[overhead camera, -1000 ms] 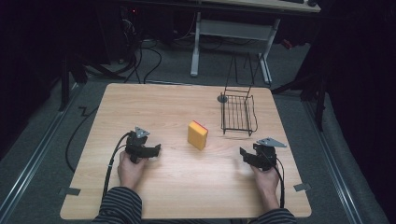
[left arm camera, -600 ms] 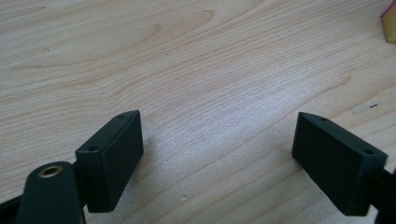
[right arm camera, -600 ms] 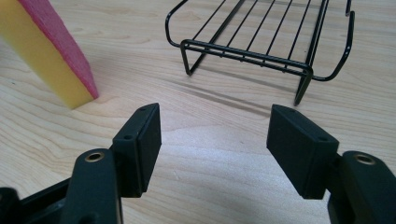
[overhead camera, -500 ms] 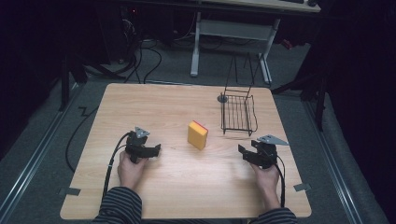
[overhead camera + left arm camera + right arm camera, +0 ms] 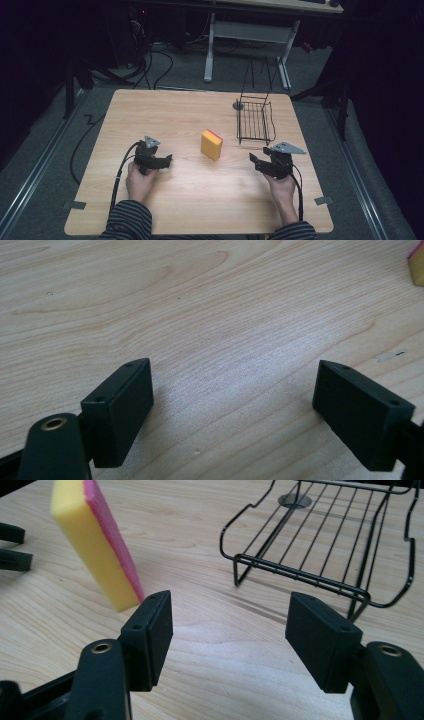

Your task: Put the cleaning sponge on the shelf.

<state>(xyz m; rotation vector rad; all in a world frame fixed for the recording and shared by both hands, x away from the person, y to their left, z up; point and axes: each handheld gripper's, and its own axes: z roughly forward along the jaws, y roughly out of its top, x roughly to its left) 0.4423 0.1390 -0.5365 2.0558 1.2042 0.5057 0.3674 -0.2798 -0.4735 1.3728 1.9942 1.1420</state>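
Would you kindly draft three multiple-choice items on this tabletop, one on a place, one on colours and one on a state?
1. Where does the sponge stand?
A. inside the wire rack
B. on the bare table, between the two grippers and left of the wire rack
C. in the left gripper's jaws

2. Which colours does the sponge show?
A. yellow with a pink face
B. green with a white face
C. blue all over

3. How do the right gripper's jaws stand?
A. shut on the sponge
B. shut on nothing
C. open, with nothing between them

Answers:
1 B: in the high view it stands on the wood of the table, apart from the wire rack.
2 A: the right gripper view shows a yellow body and a pink side.
3 C: the right gripper has bare table between its spread jaws.
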